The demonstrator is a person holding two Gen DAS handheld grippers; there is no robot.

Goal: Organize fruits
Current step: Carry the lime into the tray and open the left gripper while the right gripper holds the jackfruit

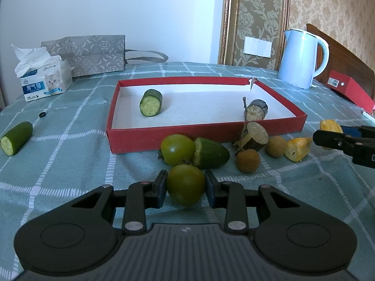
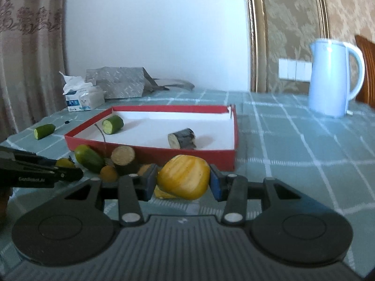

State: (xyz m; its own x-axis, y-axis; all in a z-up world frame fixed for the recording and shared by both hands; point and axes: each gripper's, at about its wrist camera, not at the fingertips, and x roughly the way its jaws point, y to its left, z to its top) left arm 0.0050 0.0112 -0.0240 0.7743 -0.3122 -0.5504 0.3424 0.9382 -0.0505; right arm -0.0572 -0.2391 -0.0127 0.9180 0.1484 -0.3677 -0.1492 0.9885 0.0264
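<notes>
In the left wrist view, the left gripper (image 1: 186, 188) is seen low in the centre of the frame, its two pads set against either side of a green tomato (image 1: 185, 184), which appears to be clamped just above the checked table (image 1: 70, 164). Just beyond it lie a second green tomato (image 1: 177, 149), a cucumber end (image 1: 211, 155) and two small brown fruits, all in front of the red tray (image 1: 204, 133), in which a cucumber piece (image 1: 151, 103) and a dark cut piece (image 1: 256, 110) are already placed. In the right wrist view, the right gripper (image 2: 183, 181) is shown at lower centre, closed on a yellow fruit piece (image 2: 184, 179) held near the front wall of the tray. The step in hand is judged to be the pick-up of two items at once; next, each would need to be lifted clear of the tray wall, carried over a bare white part of the floor and released without the pieces already inside being knocked
</notes>
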